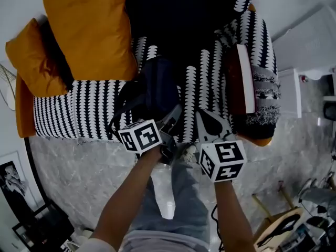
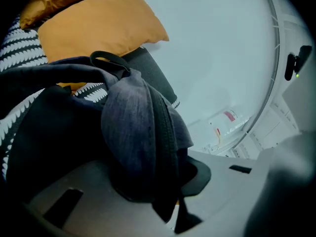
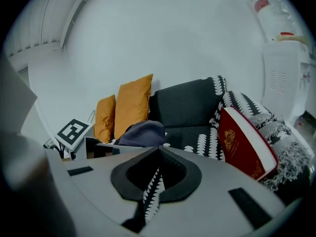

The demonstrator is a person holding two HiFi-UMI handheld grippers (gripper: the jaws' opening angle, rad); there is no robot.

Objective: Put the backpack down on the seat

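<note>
The dark backpack point(image 1: 152, 91) is at the middle of the frame, at the front edge of the sofa's patterned seat point(image 1: 79, 109). The left claw point(image 1: 169, 121) is clamped on a fold of its fabric. The right claw point(image 1: 209, 126), just beside, is closed on nothing.

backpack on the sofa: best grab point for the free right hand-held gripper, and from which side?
The carry loop on the backpack. It arches clear of the fabric, so jaws can close across the thin strap. Probably come from above with the right hand-held gripper, now shut and empty; the left hand-held gripper pinches the fabric nearby.
</note>
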